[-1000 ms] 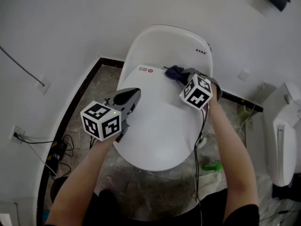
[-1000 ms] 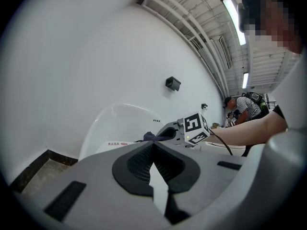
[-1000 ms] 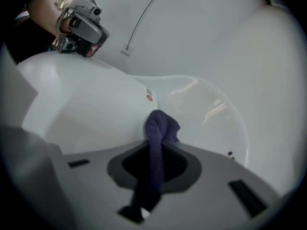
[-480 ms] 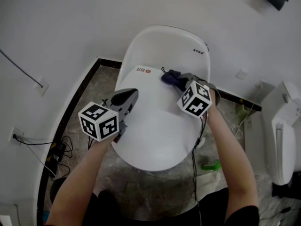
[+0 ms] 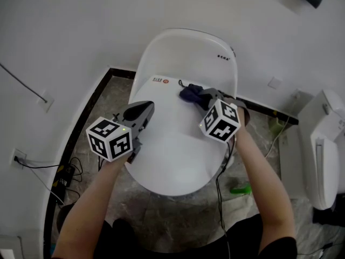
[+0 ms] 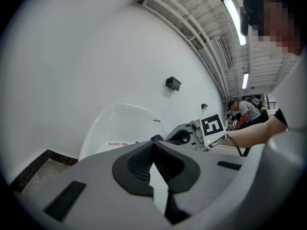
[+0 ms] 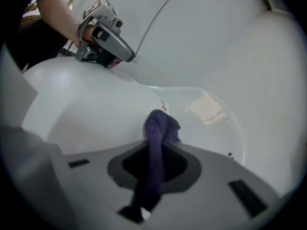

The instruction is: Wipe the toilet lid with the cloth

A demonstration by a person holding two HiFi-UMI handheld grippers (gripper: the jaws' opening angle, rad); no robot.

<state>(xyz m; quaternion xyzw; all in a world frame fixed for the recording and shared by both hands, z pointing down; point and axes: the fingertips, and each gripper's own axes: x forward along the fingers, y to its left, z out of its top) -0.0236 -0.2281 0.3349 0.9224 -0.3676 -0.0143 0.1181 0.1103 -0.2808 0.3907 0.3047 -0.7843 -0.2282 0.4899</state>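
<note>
White wall (image 5: 81,26); mottled stone floor (image 5: 172,215) — dark-edged; perhaps another toilet (image 5: 323,155) at right.

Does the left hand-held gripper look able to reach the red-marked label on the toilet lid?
Likely yes: only bare white toilet lid separates the left hand-held gripper from the red-marked label; the dark-blue cloth sits aside.

Right gripper (image 7: 154,146): jaws clamped on the purple cloth (image 7: 160,126), which runs up through the gap and bunches just past the tips, pressed onto the white toilet lid (image 7: 91,107). Just beyond the cloth there's a small red-marked label (image 7: 164,108) on the lid, then the raised back section (image 7: 211,123). Up and left of the cloth, the left gripper (image 7: 128,55) sits at the lid's far edge, held by a hand (image 7: 86,32), with a thin cable (image 7: 158,18) on the wall behind it.
</note>
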